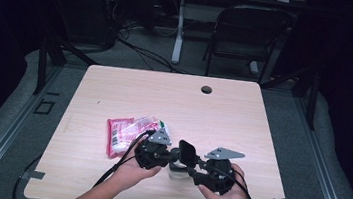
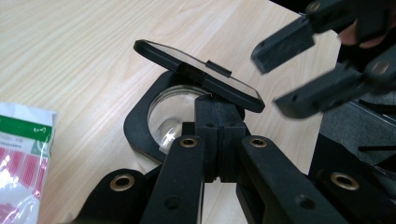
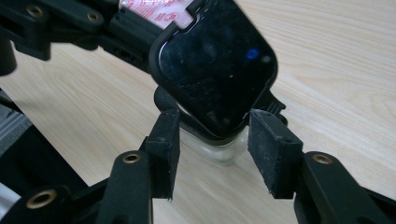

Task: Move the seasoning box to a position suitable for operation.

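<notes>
Fingers of our left gripper (image 2: 219, 112) are clenched on the black hinge block at the edge of a small clear jar (image 3: 219, 151), just under its flip lid (image 2: 196, 70). The jaws of our right gripper (image 3: 215, 135) are released. They stand apart on both sides of the free edge of the lid, and no pad presses on it.

The jar stands near the front edge of the table (image 1: 164, 98), between our two hands, with its lid tilted up and half open.

We judge that the jar is light and stiff. Its black collar (image 2: 135, 126) and the lid look like hard plastic, and the clear body may be glass or plastic, so we treat it as breakable. The lid surface is glossy and probably slippery for flat pads. A better hold is on its thin edges or on the small tab at the front, while the left grip on the hinge side keeps the body from tipping or sliding.

Through the round opening the inside looks empty, and we see the clear bottom and no contents.

To the left of the jar lies a soft red and white packet (image 1: 128, 131) with a green corner. What is inside it we cannot tell.
</notes>
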### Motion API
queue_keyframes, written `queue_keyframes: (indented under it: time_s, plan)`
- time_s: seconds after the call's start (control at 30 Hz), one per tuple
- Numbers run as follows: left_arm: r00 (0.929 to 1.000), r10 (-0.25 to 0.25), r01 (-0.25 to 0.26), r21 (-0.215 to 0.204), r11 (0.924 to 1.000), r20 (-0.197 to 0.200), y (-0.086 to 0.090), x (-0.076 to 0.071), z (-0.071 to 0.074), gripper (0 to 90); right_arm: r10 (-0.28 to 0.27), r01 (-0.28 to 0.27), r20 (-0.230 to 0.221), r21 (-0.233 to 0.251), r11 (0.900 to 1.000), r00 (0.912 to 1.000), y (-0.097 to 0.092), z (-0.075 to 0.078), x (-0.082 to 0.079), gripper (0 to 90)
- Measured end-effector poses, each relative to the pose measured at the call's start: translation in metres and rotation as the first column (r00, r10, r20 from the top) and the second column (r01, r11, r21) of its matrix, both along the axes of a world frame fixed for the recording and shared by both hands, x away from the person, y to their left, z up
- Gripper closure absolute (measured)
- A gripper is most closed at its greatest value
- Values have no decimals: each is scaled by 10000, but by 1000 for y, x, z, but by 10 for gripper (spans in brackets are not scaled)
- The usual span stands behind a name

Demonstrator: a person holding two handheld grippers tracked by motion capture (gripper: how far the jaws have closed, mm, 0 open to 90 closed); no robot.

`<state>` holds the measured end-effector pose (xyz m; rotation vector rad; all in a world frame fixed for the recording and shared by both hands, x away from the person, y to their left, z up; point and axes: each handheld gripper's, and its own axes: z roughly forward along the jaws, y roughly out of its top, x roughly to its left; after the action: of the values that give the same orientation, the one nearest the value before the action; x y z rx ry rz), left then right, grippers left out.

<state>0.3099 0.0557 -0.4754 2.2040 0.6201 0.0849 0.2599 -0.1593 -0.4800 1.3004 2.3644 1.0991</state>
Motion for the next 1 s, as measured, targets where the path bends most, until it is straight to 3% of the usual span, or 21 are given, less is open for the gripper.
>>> queue_keyframes:
  time_s: [0.13,0.27,0.5,0.77,1.0]
  plan:
    - [10000,-7,8,-59,10000,100,-2,-2,4,896,35,-18,447,-377,9993,9990,9,-3,1,494]
    - [9999,-58,58,-26,10000,143,-3,-5,4,894,-40,63,576,-388,9992,9983,14,-6,3,487]
    - [9999,-10,9,79,10000,121,0,-4,-1,886,-224,246,500,-436,9987,9985,15,-8,8,519]
    - [9991,387,-379,432,9983,-168,7,1,-17,865,-271,271,290,6,9996,9992,10,-6,9,546]
    - [9983,505,-492,428,9979,-296,8,2,-25,855,-294,291,257,113,9995,9992,9,-6,9,549]
